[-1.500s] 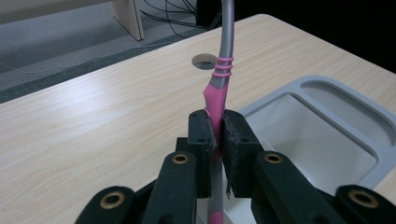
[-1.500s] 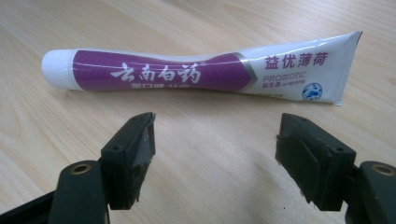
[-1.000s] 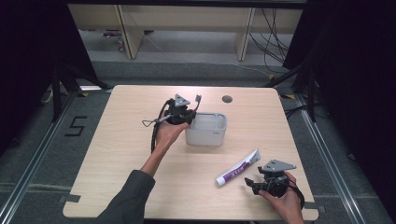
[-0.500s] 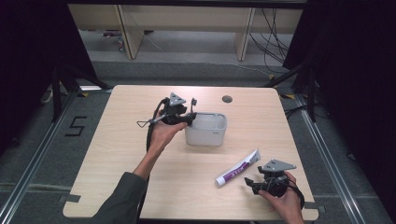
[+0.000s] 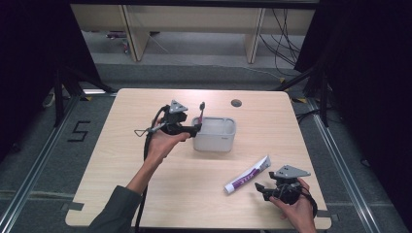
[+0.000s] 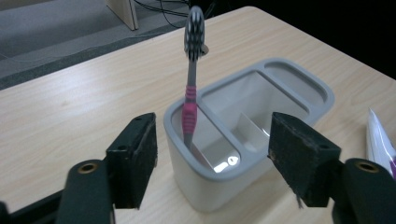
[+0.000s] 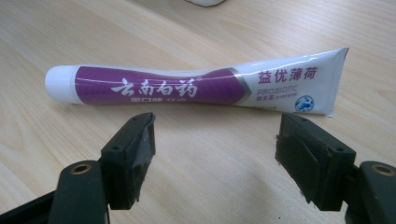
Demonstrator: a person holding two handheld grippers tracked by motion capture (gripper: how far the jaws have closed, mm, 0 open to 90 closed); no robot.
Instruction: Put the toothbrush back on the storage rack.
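At the centre of the high view, a light wooden tabletop [image 5: 145, 194] is shown, bearing every item. A grey-rimmed white holder [image 5: 214, 134] with several compartments is placed just past the tabletop's middle, toward 12 o'clock. A purple-and-white toothpaste tube [image 5: 248, 174] is laid flat at about 4 o'clock from the holder, well apart from it, its white cap directed toward 7 o'clock. The left gripper [image 5: 195, 128] is held at 9 o'clock of the holder, just beside its rim; its fingers [image 6: 133, 156] are spread wide, released, and flank the holder's near end without contact. The right gripper [image 5: 265, 189] is held at 4 o'clock of the tube, near it, its fingers [image 7: 128, 156] likewise parted and grasping nothing. A pink-handled toothbrush [image 6: 190, 100] is seen standing nearly upright, bristles uppermost, in the holder's end compartment nearest the left gripper.
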